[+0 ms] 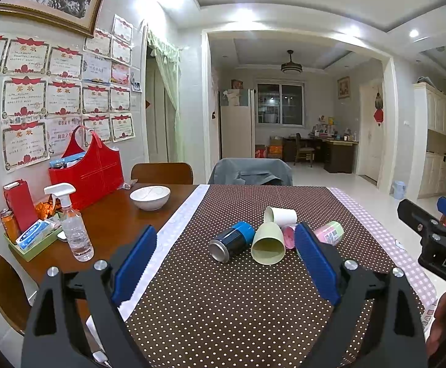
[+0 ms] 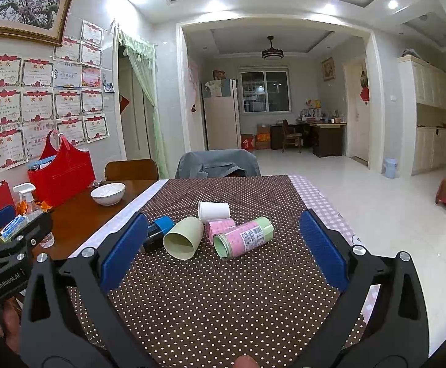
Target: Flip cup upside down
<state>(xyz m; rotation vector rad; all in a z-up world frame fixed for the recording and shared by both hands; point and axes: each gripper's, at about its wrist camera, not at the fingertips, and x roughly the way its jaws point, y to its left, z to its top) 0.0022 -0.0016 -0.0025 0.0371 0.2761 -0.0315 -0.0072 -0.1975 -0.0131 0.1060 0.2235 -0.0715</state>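
1. Left wrist view shows the left tool (image 1: 226,263) held back from the cluster, its blue pads spread wide with nothing between them; from this side the right tool (image 1: 431,227) only pokes in at the frame edge, and in its own view the right tool (image 2: 223,251) is just as wide open and empty.

2. 5 cups lie on their sides in a tight huddle on the dotted cloth of the table (image 1: 223,306), none yet flipped. From left: a blue cup (image 1: 232,240) with a metal mouth, a pale green cup (image 1: 268,243) with its mouth toward us, a white cup (image 1: 280,215) behind, a small pink cup (image 1: 289,236), and a pink-and-green labelled cup (image 2: 243,236).

3. Which cup is meant I cannot tell, but the pale green one sits most squarely between the left pads.

4. Main risk, as I judge it: the cups touch or nearly touch, so a pad sliding in beside one would shove its neighbour, and anything round lying on its side will roll.

5. A tapered cup pinched near its wide rim may squirt out of the pads.

6. Turning it mouth-down too low could catch the rim on the cloth and drag it.

7. Both tools closing on the huddle together might collide.
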